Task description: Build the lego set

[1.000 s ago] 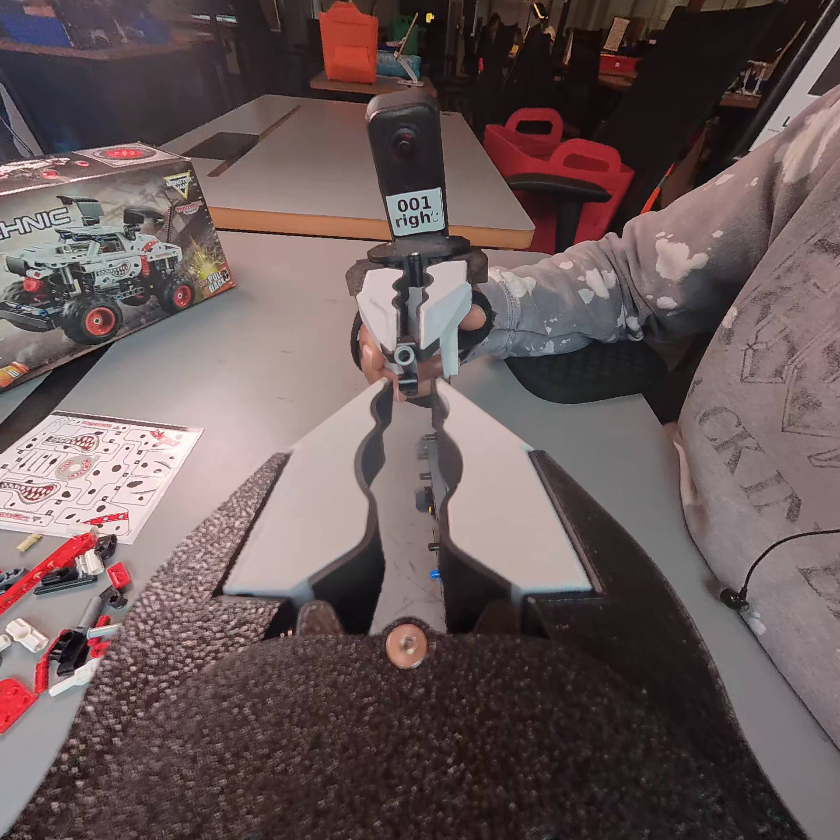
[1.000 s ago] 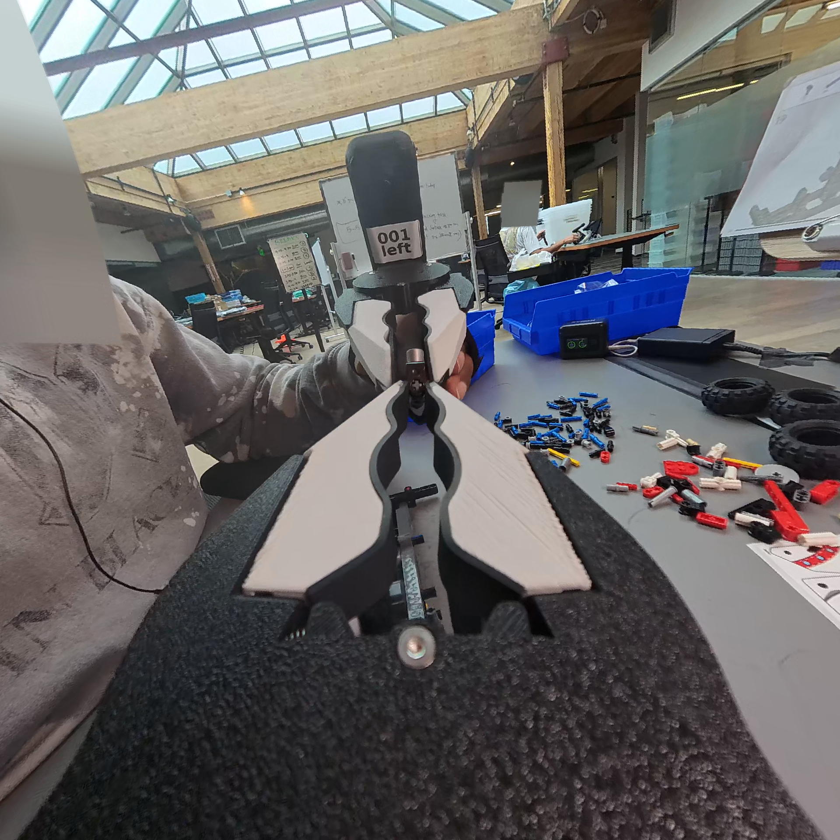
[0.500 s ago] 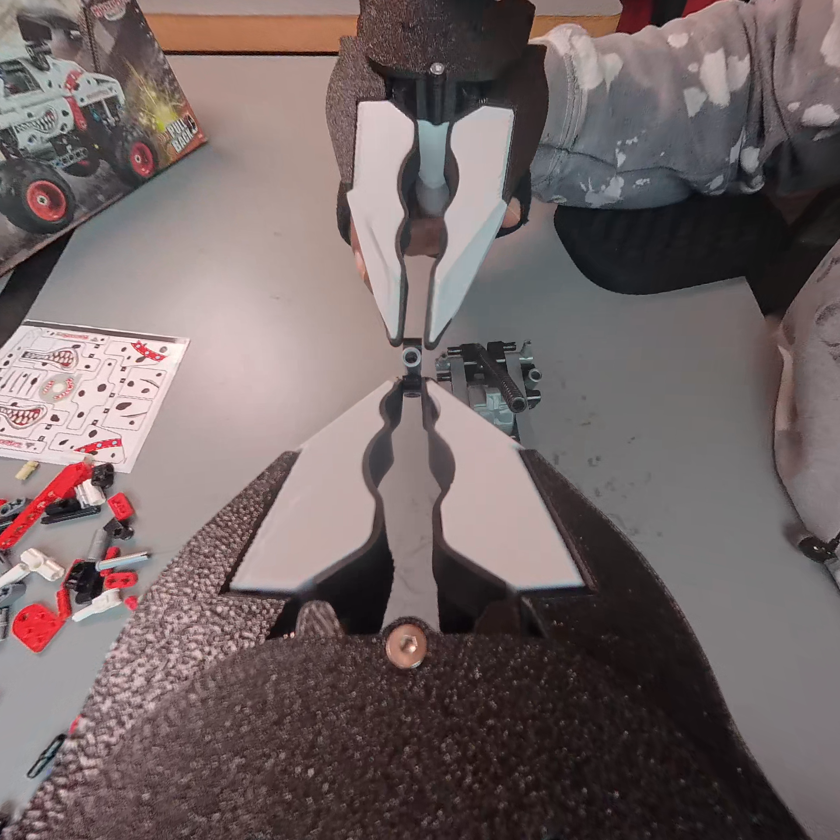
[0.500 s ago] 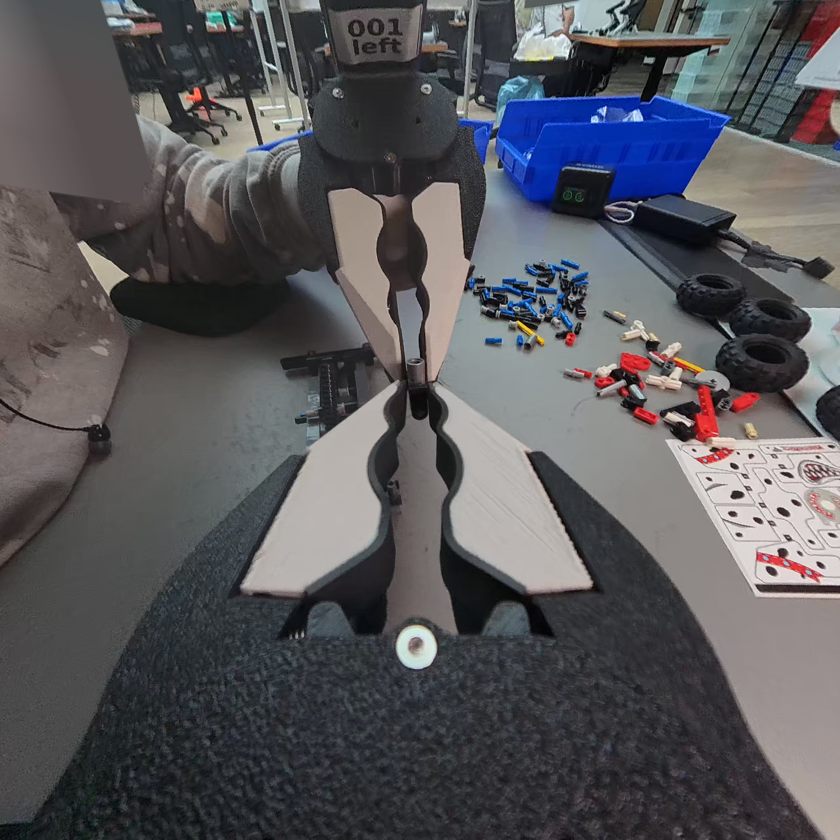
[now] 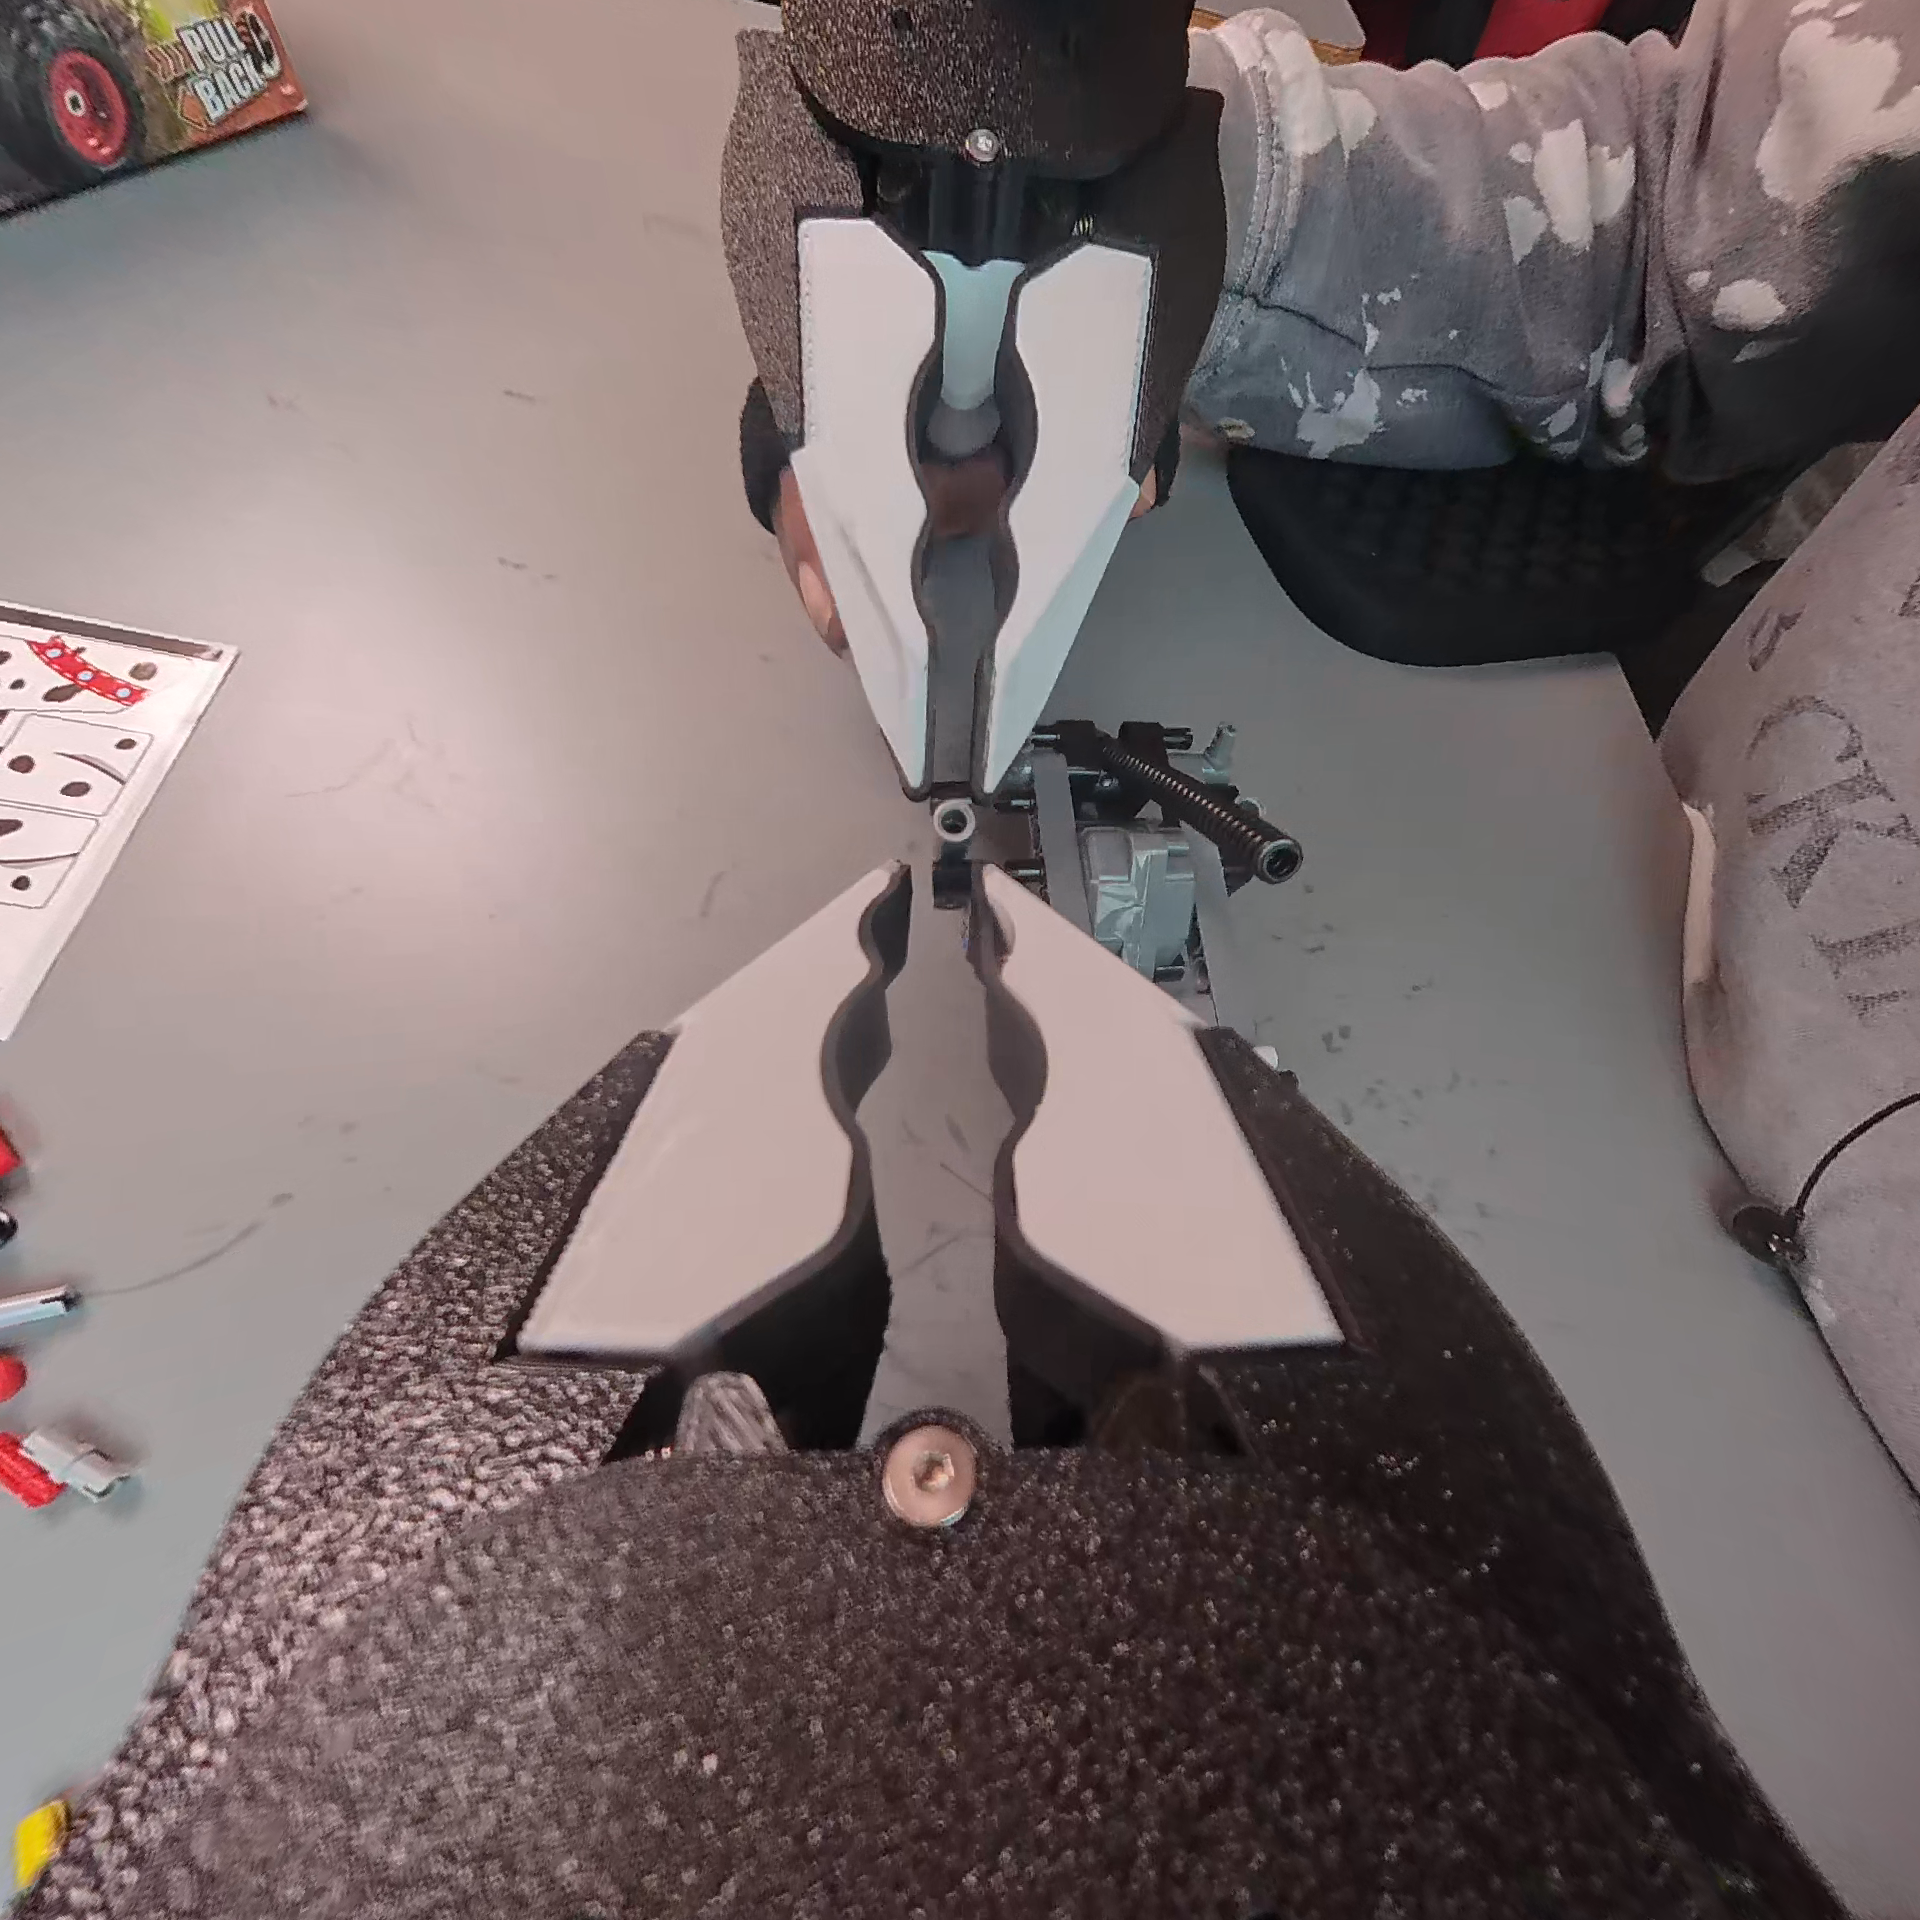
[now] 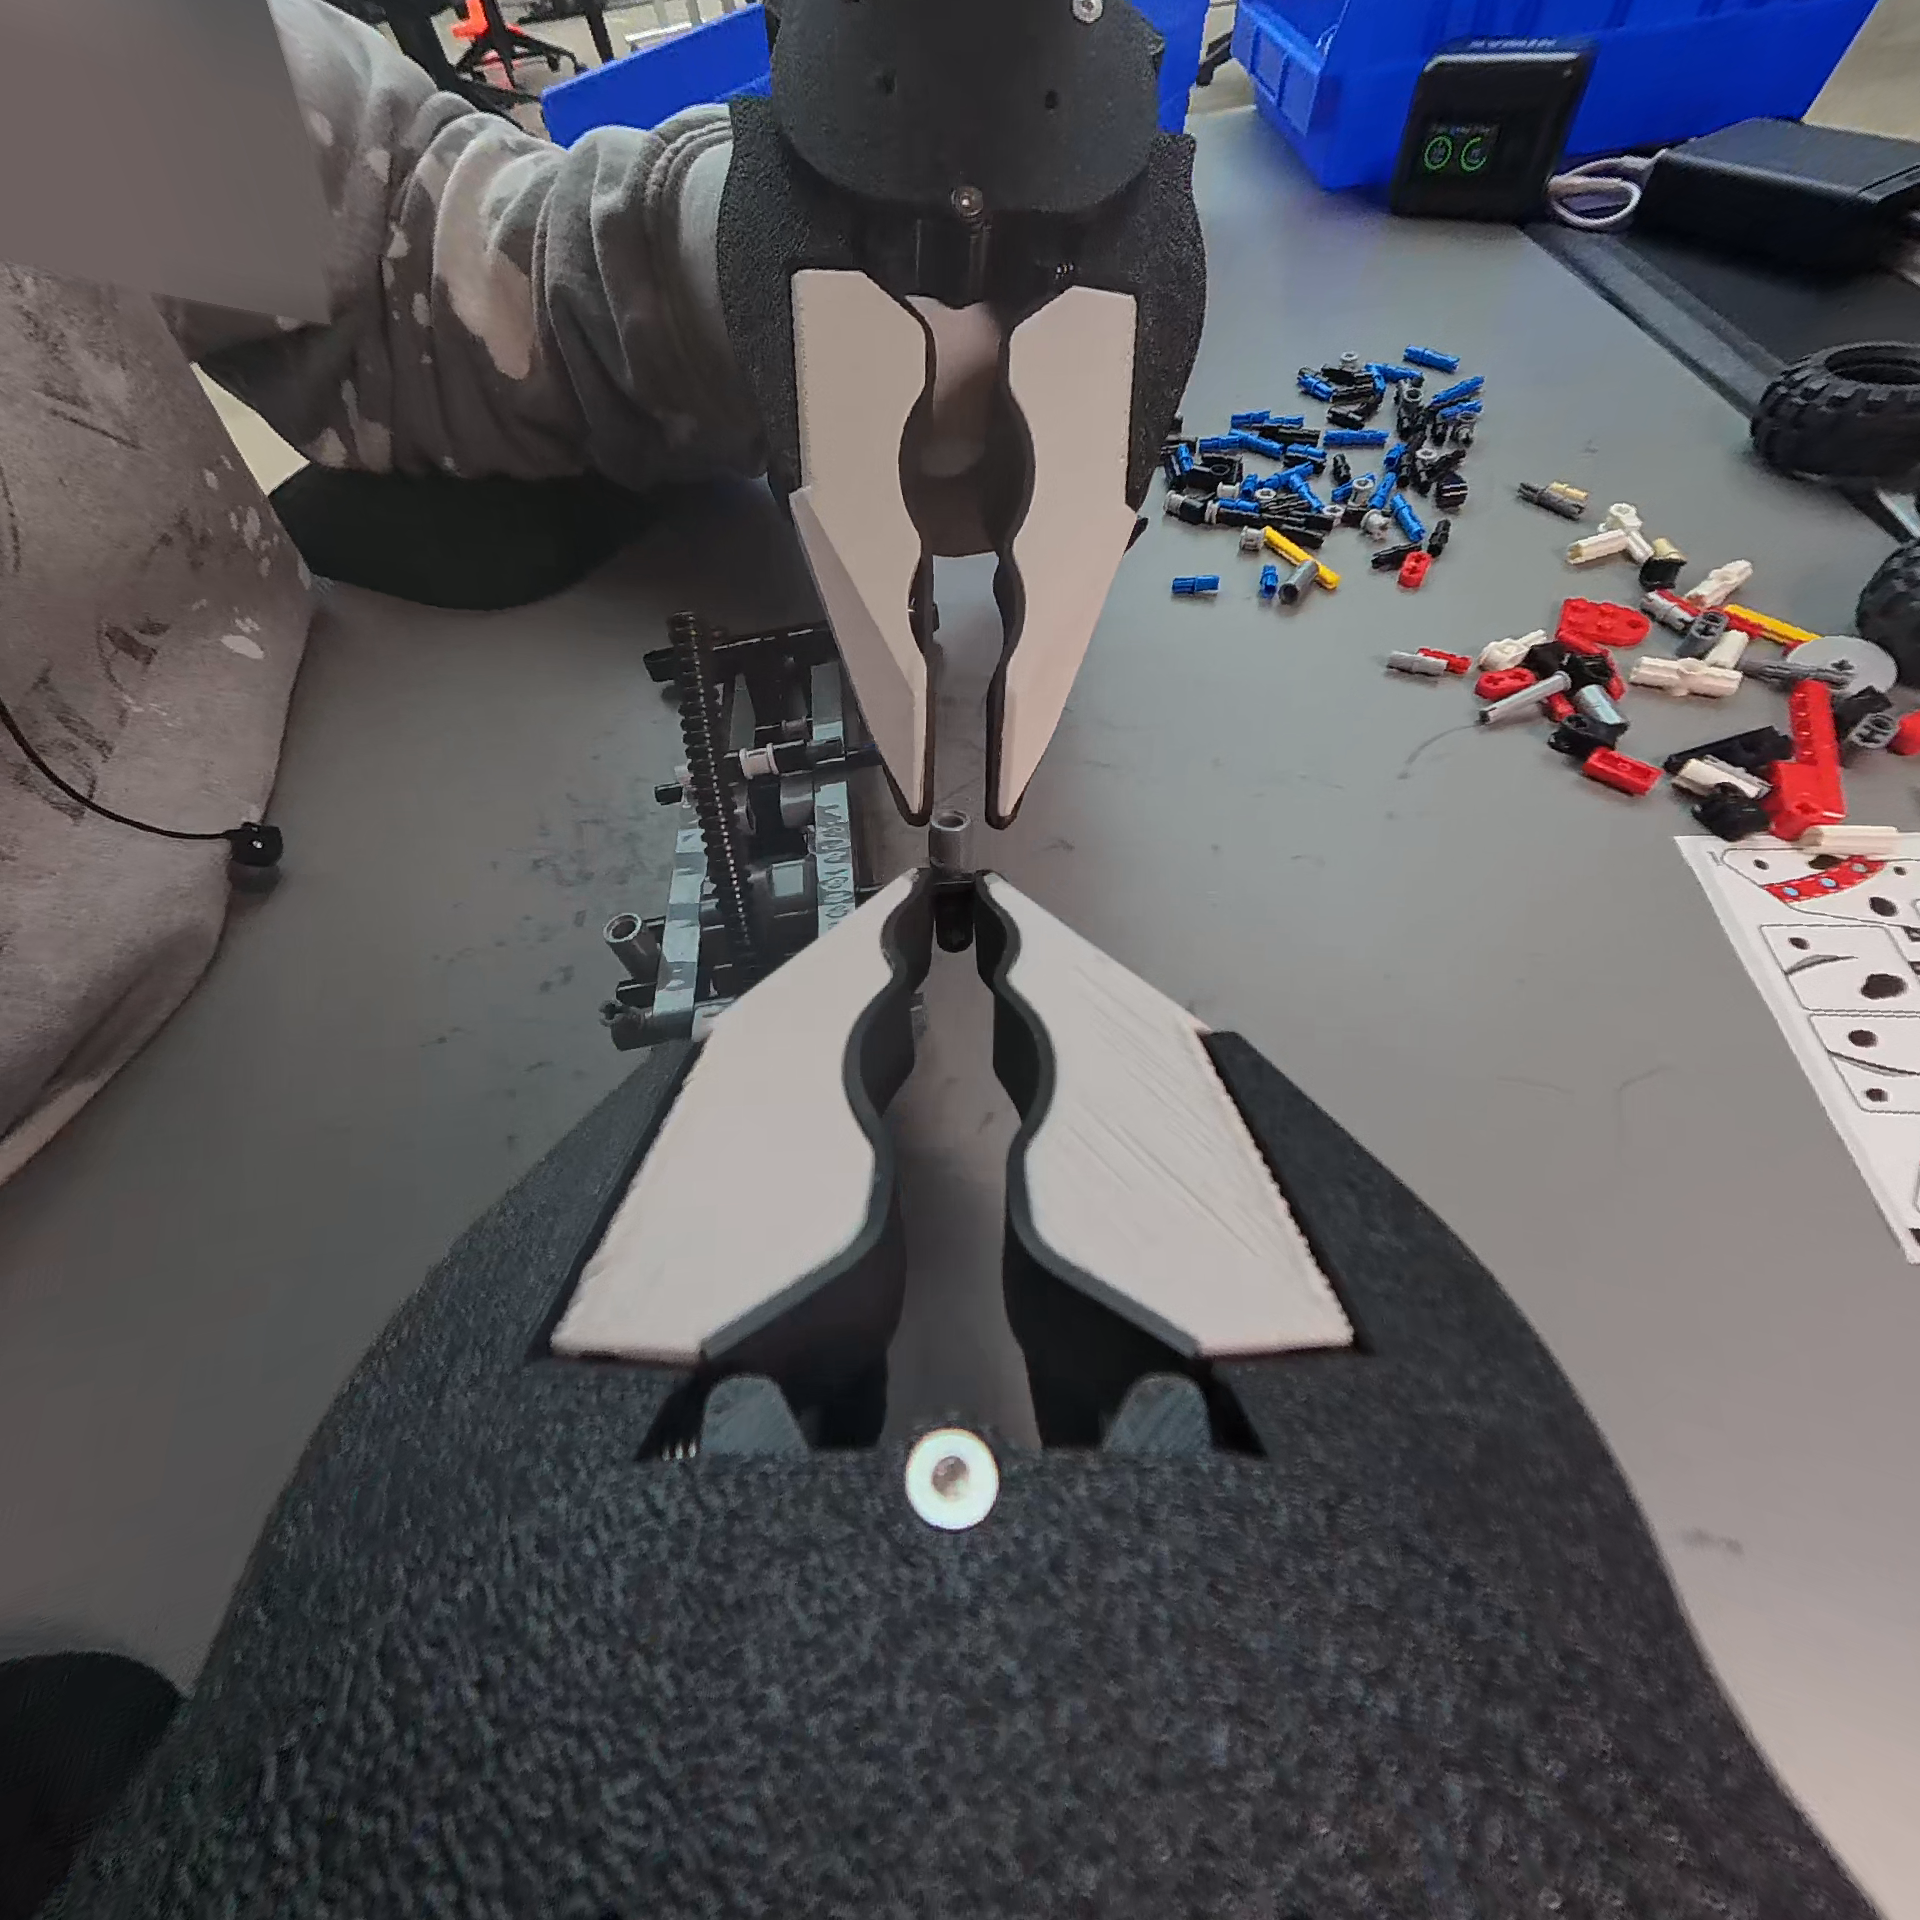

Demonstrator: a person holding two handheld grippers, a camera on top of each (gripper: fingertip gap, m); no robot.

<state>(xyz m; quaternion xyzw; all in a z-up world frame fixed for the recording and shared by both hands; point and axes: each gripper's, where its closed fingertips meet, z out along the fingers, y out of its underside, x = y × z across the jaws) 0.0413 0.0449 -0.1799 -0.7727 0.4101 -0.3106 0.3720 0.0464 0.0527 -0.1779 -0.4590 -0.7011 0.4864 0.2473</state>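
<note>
A small connector, grey sleeve (image 5: 953,821) on a black pin, stands upright between the two grippers, which meet tip to tip above the grey table (image 5: 416,520). In the right wrist view my right gripper (image 6: 948,894) is shut on the black pin below the grey sleeve (image 6: 948,836). It also shows in the left wrist view (image 5: 948,792), pointing at me. My left gripper (image 5: 943,881) is narrowly open around the pin, with a gap beside it. In the right wrist view, table shows between the left gripper's tips (image 6: 956,816). The partly built black and grey chassis (image 5: 1143,883) (image 6: 748,831) lies on the table just beside the tips.
A sticker sheet (image 6: 1829,987) (image 5: 73,810), a heap of blue and black pins (image 6: 1330,468), red, white and black parts (image 6: 1683,686) and black tyres (image 6: 1839,410) lie on the right gripper's right. The set's box (image 5: 125,83) and blue bins (image 6: 1538,62) stand farther back. A person's grey sleeves hold both grippers. My left and right fingertips are right by each other.
Both grippers have tipped from level down toward the table, still tip to tip. The chassis has come into view beside them. The left gripper's tips now show a gap.
</note>
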